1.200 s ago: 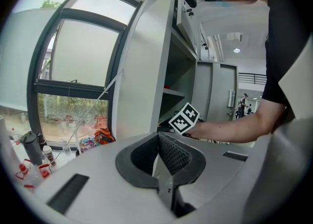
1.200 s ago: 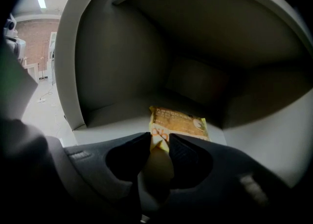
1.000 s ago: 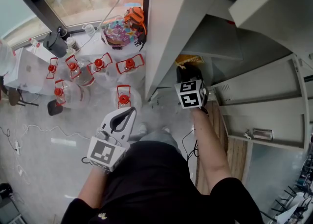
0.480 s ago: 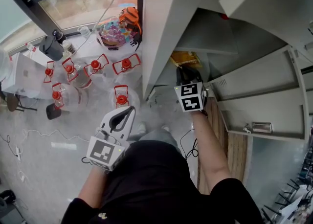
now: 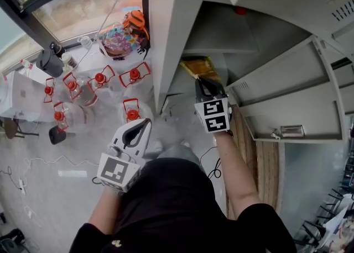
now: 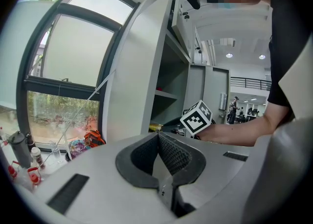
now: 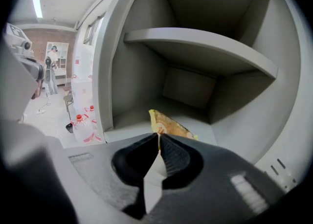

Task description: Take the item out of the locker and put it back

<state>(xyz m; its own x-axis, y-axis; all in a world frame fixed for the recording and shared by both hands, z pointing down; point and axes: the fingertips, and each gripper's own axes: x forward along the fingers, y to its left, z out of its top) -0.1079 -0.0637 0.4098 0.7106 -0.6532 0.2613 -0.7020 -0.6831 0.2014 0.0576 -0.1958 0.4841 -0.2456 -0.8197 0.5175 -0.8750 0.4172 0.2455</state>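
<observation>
A yellow snack packet (image 5: 199, 68) lies on the floor of the open grey locker compartment (image 7: 189, 89), under a shelf (image 7: 200, 42). My right gripper (image 5: 201, 84) reaches into the compartment's mouth. Its jaws have just been closing and now pinch the packet's (image 7: 171, 125) near edge between the dark pads (image 7: 172, 152), so the right gripper (image 7: 159, 136) is shut on it. My left gripper (image 5: 145, 125) hangs low outside the locker, to the left. The left gripper (image 6: 157, 135) is shut with nothing between its pads.
The locker's door (image 5: 287, 100) stands swung out to the right. Several large water bottles with red caps (image 5: 130, 115) stand on the floor left of the locker, with a bag of colourful items (image 5: 115, 40) by the window. A cable (image 5: 213, 166) lies on the floor.
The right gripper's jaws have closed onto the packet's near edge, and more of the packet now shows in front of it. The left gripper has stayed where it was.
</observation>
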